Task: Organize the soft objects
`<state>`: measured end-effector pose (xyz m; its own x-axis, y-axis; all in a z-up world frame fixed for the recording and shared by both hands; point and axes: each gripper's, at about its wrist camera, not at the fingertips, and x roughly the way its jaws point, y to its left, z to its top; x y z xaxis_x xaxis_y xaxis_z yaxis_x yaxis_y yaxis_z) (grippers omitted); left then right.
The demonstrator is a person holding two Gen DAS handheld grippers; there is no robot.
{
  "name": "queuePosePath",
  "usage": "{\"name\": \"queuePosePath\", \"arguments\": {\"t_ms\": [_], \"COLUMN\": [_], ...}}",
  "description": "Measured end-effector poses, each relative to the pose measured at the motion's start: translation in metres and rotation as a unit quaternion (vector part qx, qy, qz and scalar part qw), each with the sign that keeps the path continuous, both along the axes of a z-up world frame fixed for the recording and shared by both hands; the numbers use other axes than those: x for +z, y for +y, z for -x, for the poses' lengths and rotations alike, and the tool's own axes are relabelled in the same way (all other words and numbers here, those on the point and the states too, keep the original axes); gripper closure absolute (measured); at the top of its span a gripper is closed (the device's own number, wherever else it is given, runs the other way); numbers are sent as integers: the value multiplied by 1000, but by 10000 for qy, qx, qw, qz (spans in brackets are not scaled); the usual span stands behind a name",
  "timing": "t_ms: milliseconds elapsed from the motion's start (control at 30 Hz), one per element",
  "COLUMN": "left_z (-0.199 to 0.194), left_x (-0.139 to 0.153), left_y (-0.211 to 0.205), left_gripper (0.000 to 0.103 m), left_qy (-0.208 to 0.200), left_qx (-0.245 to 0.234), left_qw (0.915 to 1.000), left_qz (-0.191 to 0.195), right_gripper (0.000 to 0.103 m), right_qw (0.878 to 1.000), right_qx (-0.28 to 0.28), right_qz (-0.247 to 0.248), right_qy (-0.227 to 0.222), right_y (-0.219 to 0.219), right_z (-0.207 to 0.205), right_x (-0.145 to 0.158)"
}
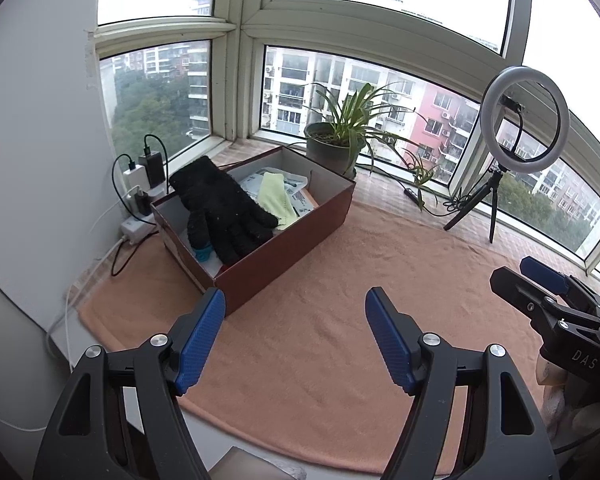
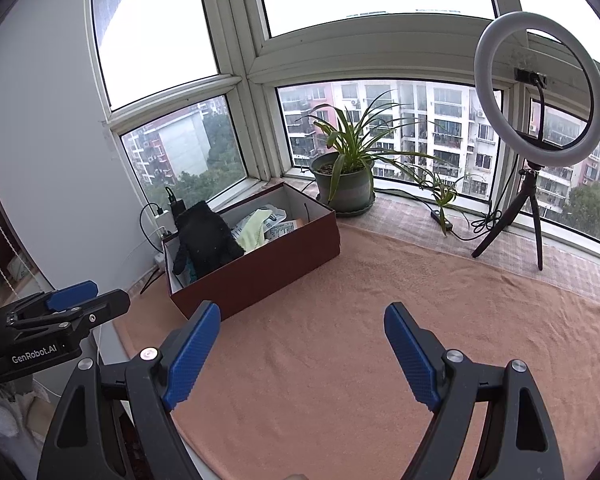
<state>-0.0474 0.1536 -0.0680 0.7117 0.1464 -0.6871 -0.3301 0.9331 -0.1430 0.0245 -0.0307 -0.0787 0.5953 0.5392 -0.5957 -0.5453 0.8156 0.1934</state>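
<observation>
A dark red box (image 1: 296,252) (image 2: 260,268) stands open on the orange towel (image 1: 360,320) (image 2: 360,340). A black glove (image 1: 224,208) (image 2: 206,240) drapes over its left wall and into it. Beside the glove lies a pale yellow-green cloth (image 1: 274,196) (image 2: 254,230), on paper packets, and a bit of teal fabric (image 1: 202,254) peeks out under the glove. My left gripper (image 1: 296,300) hovers open just in front of the box's near corner, with nothing between its fingers. My right gripper (image 2: 302,314) is open too, empty above the towel right of the box.
A potted plant (image 1: 332,148) (image 2: 344,188) stands behind the box on the sill. A ring light on a tripod (image 1: 520,128) (image 2: 540,120) is at the right with its cable. Chargers and a power strip (image 1: 140,192) sit left of the box by the wall.
</observation>
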Motion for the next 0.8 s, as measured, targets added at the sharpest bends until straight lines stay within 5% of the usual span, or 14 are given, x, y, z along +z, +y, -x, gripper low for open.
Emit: {"name": "queuePosePath", "arguments": {"t_ms": [800], "left_z": [-2], "left_x": [0], "left_y": [2], "left_gripper": [30], "left_qy": [0], "left_qx": [5], "left_qw": [10000], "left_qz": [22], "right_gripper": [22], "right_qw": [10000], "right_qx": [50], "right_qz": [-7], "right_qy": [73], "right_y": [3], "right_z": [-3], "right_x": [-3]}}
